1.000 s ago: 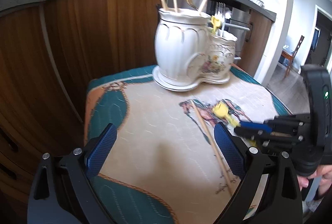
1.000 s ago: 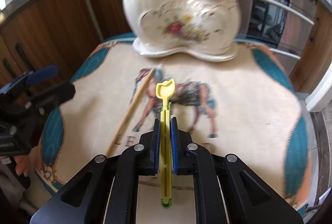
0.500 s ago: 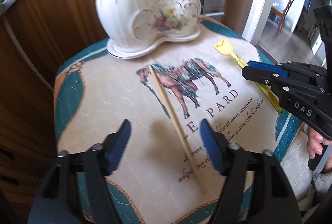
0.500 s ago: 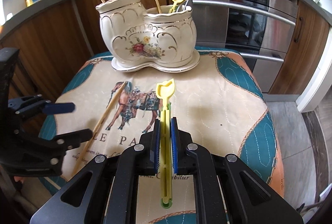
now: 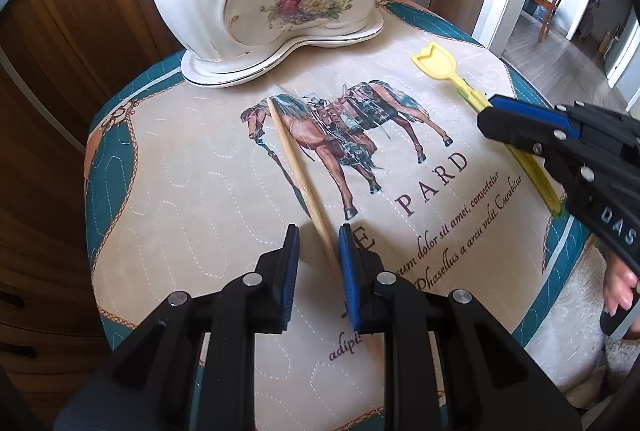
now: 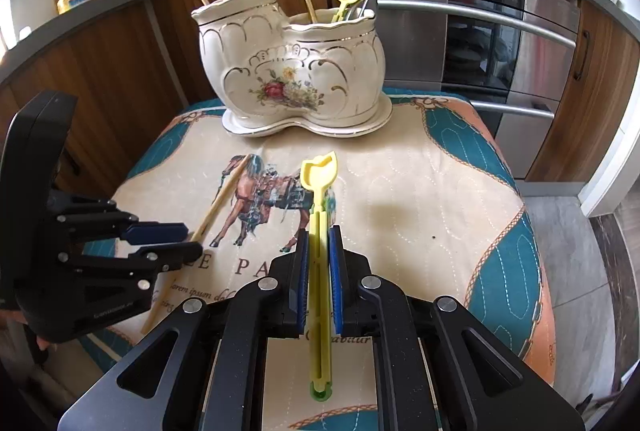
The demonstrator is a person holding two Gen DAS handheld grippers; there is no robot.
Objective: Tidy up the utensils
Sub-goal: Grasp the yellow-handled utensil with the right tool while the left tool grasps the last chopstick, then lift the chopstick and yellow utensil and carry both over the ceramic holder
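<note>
Left gripper (image 5: 319, 241) held low and level, jaws narrowed but still parted. Right gripper (image 6: 319, 241) level, jaws clamped together; bare fingers (image 5: 618, 289) visible behind its body.

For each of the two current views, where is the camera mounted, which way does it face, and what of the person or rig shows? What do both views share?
Left wrist: sits on the left gripper, looking forward over the horse-print cloth at the chopstick between its fingers; the right gripper and some of a hand show at right.
Right wrist: sits on the right gripper, shut on the yellow utensil, facing the ceramic holder; the left gripper shows at left.
Shared: cloth, chopstick, yellow utensil, holder.
</note>
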